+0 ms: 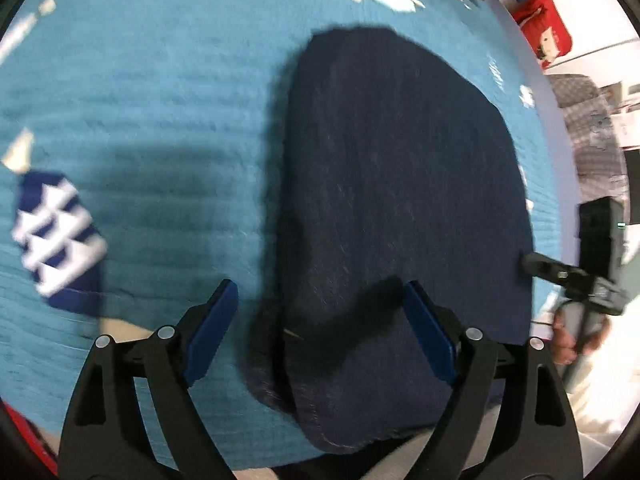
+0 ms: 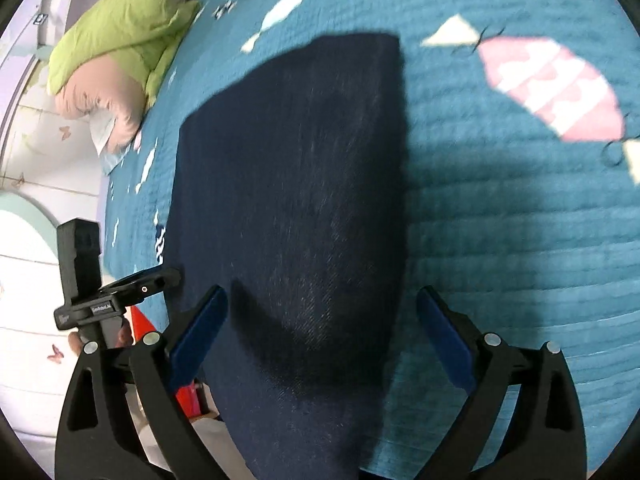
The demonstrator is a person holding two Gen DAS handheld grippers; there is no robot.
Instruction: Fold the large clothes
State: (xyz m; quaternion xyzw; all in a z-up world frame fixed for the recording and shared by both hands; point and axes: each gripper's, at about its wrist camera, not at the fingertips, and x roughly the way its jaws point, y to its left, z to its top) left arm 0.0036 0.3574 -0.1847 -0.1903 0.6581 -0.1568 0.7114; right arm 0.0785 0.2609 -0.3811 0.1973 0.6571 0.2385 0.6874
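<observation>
While the left wrist cam looks steeply down, it shows 1 dark navy garment [image 1: 400,208], folded into a long slab, lying flat on 1 teal quilted bedspread [image 1: 160,100] on a bed. Printed shapes on the spread: 1 blue-and-white striped fish [image 1: 56,240] at far left, plus a few pale fish near the top edge. Left gripper [image 1: 320,328]: 2 blue-padded fingers [image 1: 210,332] spread wide, nothing clamped; the garment's near left edge lies below the gap, the pads clear of the cloth. At right, the other gripper [image 1: 576,280] sits by the garment's right edge, a hand [image 1: 576,340] around its grip. 1 red bag [image 1: 544,28] up in the right corner.

Right wrist cam: same 1 navy garment [image 2: 292,200] on the teal bedspread [image 2: 520,240], its near end hanging past the bed edge. 1 pink-and-white fish print [image 2: 552,84] upper right. 1 green-and-pink bundle of bedding [image 2: 120,48] upper left. Right gripper [image 2: 322,332]: 2 fingers [image 2: 444,340] wide apart, released, holding nothing; cloth below them, contact not visible. Left gripper [image 2: 132,288] shows at left, tip just beside the garment's left edge; can't tell if touching.
</observation>
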